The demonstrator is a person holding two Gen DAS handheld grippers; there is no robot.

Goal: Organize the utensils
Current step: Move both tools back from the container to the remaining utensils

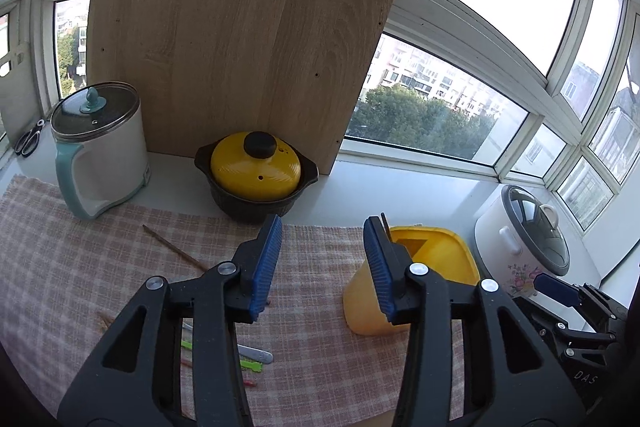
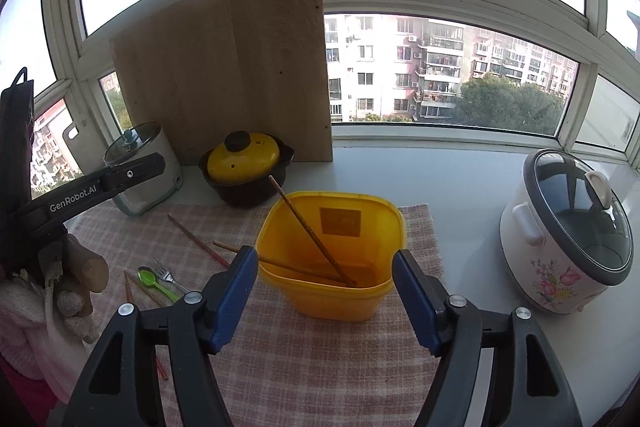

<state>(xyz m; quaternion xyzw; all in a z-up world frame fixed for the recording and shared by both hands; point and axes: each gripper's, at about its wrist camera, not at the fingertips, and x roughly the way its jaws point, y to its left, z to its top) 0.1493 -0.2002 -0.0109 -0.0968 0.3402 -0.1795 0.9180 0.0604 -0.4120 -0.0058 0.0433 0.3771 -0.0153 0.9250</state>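
Chopsticks [image 2: 316,239], two of them, lean inside the yellow container [image 2: 332,291], which stands on the checked cloth [image 2: 304,359] in front of the yellow-lidded pot [image 2: 244,163]. Left of the container, more chopsticks [image 2: 196,241], a green spoon [image 2: 154,281] and a fork [image 2: 166,275] lie on the cloth. Both the right gripper [image 2: 324,299] and the left gripper [image 1: 322,267] hang with jaws spread wide, holding nothing.

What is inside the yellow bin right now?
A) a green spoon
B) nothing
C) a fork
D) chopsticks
D: two brown chopsticks lean inside the yellow bin, while the green spoon and fork lie on the cloth to its left.
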